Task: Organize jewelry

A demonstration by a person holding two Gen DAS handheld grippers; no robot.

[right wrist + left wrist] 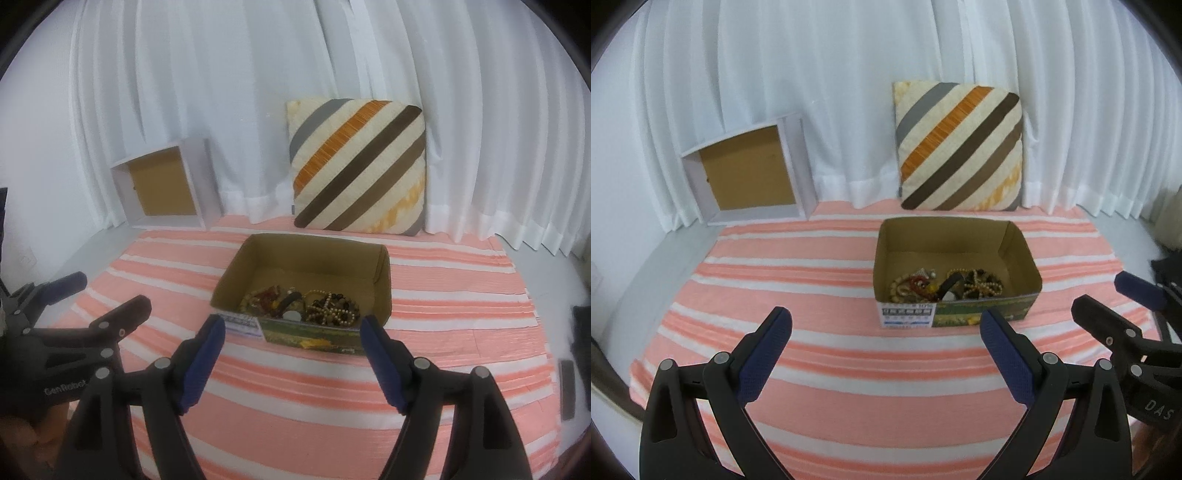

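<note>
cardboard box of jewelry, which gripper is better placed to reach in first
Probably the right gripper: its open fingers frame the cardboard box straight ahead, the jewelry between them. The left gripper, also open, has the box off to its right.

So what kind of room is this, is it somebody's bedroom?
Probably a home room, maybe a bedroom or living room; I can't be sure. A striped cushion leans against long white curtains, and a pink striped cloth is spread out under a cardboard box of jewelry.
</note>
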